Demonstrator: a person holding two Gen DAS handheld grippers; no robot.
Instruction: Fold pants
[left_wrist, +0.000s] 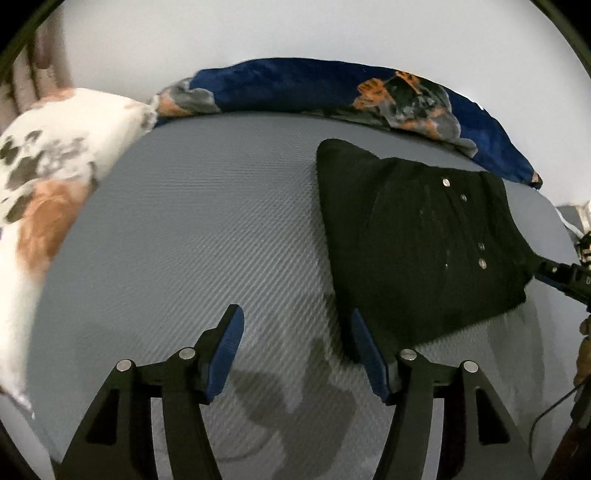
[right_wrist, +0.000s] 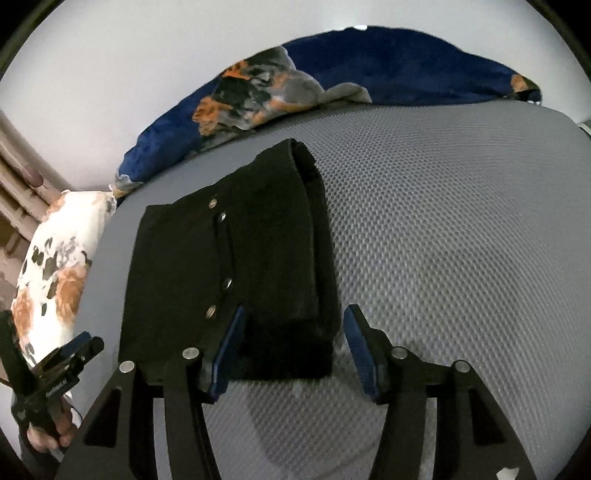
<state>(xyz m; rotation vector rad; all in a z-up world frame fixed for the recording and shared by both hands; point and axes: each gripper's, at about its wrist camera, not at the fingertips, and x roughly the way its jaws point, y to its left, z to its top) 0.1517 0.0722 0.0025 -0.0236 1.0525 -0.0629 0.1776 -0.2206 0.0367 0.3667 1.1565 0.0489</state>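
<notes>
**Black pants folded into a compact stack on a grey bed, both grippers released**

The black pants (right_wrist: 229, 273) lie folded into a thick rectangle on the grey textured mattress (right_wrist: 443, 240), metal snaps (right_wrist: 212, 311) in a row down the top layer. Your right gripper (right_wrist: 293, 347) hovers above the near edge, jaws about half open and gripping nothing; the cloth sits below them, not pinched. Your left gripper (left_wrist: 297, 349) is beside the stack over bare mattress, equally parted and empty.

The fabric looks soft, limp and fairly heavy (layers will likely slide if lifted from one corner), so take the thick folded edge with both grippers, away from the snaps.

A blue patterned blanket (right_wrist: 369, 74) lines the far edge and a white floral pillow (left_wrist: 48, 192) lies left; neither blocks you
</notes>
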